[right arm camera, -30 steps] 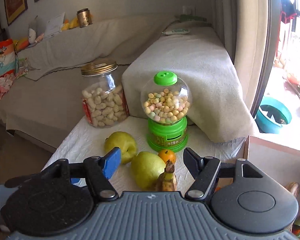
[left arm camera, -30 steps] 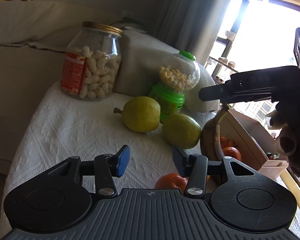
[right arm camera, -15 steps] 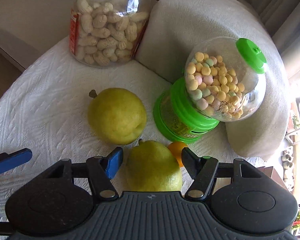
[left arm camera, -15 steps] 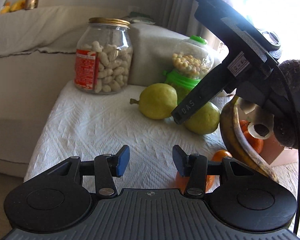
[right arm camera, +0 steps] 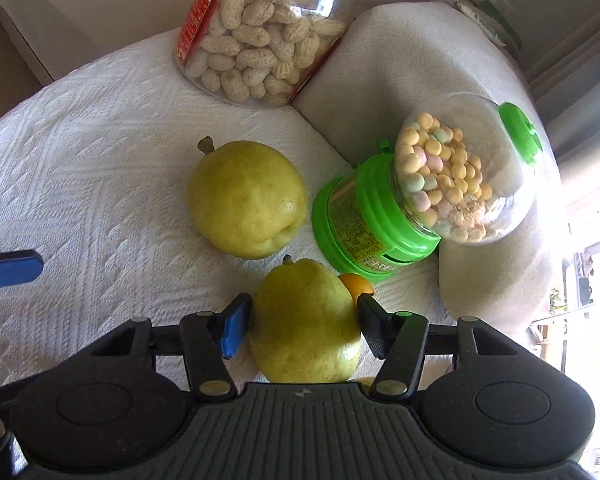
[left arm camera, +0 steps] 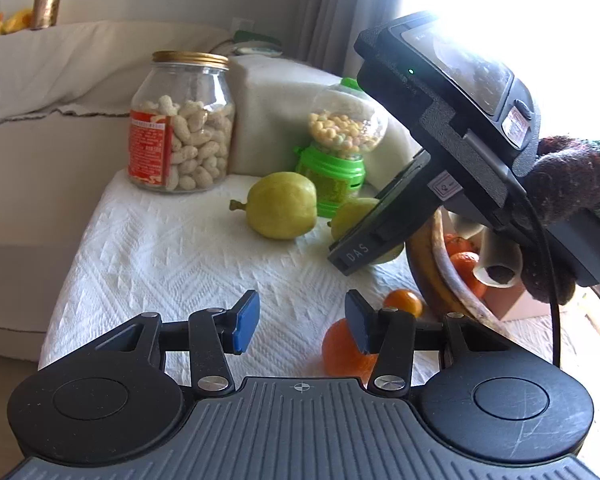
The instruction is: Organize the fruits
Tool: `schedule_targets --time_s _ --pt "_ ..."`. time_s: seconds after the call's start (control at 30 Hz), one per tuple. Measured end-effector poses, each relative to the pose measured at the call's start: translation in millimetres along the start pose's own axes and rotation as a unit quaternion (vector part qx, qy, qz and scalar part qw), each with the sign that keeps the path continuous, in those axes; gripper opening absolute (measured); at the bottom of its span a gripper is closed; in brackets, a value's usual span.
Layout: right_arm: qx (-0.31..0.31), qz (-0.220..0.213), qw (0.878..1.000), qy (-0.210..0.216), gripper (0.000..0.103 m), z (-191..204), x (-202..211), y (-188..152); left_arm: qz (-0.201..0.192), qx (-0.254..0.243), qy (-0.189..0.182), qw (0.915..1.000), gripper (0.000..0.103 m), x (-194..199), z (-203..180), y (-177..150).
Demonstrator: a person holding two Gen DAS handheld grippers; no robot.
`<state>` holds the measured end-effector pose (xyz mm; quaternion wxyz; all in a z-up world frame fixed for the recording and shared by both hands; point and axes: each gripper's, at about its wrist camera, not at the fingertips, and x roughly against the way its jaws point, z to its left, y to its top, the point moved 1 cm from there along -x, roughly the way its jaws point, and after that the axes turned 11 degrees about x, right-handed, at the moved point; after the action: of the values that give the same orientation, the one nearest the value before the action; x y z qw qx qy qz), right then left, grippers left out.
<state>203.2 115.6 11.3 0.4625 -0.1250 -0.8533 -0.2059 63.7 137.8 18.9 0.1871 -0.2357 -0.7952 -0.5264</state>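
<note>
Right gripper (right arm camera: 304, 320) closing around near pear (right arm camera: 304, 324), pads apparently touching; left gripper (left arm camera: 302, 322) half open, empty. Risk judged: round pear could have squirted out, knocking small orange (right arm camera: 356, 283).

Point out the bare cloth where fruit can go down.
Free: the white cloth between the peanut jar, the far pear and the left gripper. Crowded: the right side, with the candy dispenser, near pear, oranges and banana.
</note>
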Motion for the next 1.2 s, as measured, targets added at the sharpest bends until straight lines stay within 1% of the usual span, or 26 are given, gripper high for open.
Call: schedule_targets --time_s 0.1,0.17,0.23,0.37,0.4,0.5,0.57,0.63,0.7,0.77,0.83,0.9,0.93,0.97,1.1,1.13,1.2 --pt "-0.049 -0.03 0.998 0.021 0.057 -18 16 -12 0.007 0.0 -0.001 1.0 0.052 5 -2 -2" --pt "-0.09 -0.053 0.994 0.039 0.057 -33 30 -15 0.011 0.008 -0.003 0.9999 0.052 6 -4 -3" --pt "-0.134 -0.081 0.986 0.06 0.057 -51 47 -19 0.014 0.008 -0.005 0.9999 0.052 9 -8 -4" --pt "-0.168 -0.152 0.973 0.05 0.057 -74 94 -34 0.01 -0.003 -0.011 0.9999 0.052 22 -20 -5" --pt "-0.176 -0.163 0.969 0.05 0.057 -77 104 -40 0.008 -0.006 -0.013 0.9999 0.052 26 -24 -5" --pt "-0.208 -0.198 0.955 0.073 0.057 -84 136 -65 0.002 -0.016 -0.018 0.9997 0.052 34 -31 -6" --pt "-0.222 -0.213 0.948 0.084 0.057 -77 149 -86 0.004 -0.018 -0.019 0.9996 0.052 34 -33 -7" --pt "-0.248 -0.224 0.938 0.096 0.057 -72 162 -121 0.008 -0.02 -0.019 0.9996 0.052 32 -34 -9" --pt "-0.276 -0.225 0.93 0.095 0.057 -69 160 -156 0.009 -0.016 -0.02 0.9996 0.052 32 -34 -11" --pt "-0.303 -0.226 0.922 0.084 0.057 -60 157 -192 0.006 -0.008 -0.018 0.9998 0.052 30 -34 -12" --pt "-0.324 -0.227 0.917 0.051 0.057 -46 149 -228 0.001 -0.008 -0.013 0.9999 0.052 29 -35 -12" --pt "-0.339 -0.22 0.914 0.02 0.057 -34 139 -256 0.002 -0.013 -0.007 0.9999 0.052 28 -39 -12" --pt "-0.347 -0.219 0.912 0.014 0.057 -29 135 -267 0.003 -0.016 -0.007 0.9998 0.052 28 -40 -12" --pt "-0.359 -0.222 0.907 0.011 0.057 -25 130 -280 0.002 -0.02 -0.006 0.9998 0.052 28 -42 -12" --pt "-0.399 -0.234 0.887 0.014 0.057 -22 111 -309 -0.001 -0.041 0.008 0.9991 0.052 26 -48 -9" --pt "-0.405 -0.234 0.884 0.016 0.057 -21 104 -312 0.002 -0.041 0.013 0.9991 0.052 25 -48 -8" --pt "-0.408 -0.228 0.884 0.017 0.057 -18 95 -317 0.008 -0.042 0.02 0.9989 0.052 22 -48 -7"
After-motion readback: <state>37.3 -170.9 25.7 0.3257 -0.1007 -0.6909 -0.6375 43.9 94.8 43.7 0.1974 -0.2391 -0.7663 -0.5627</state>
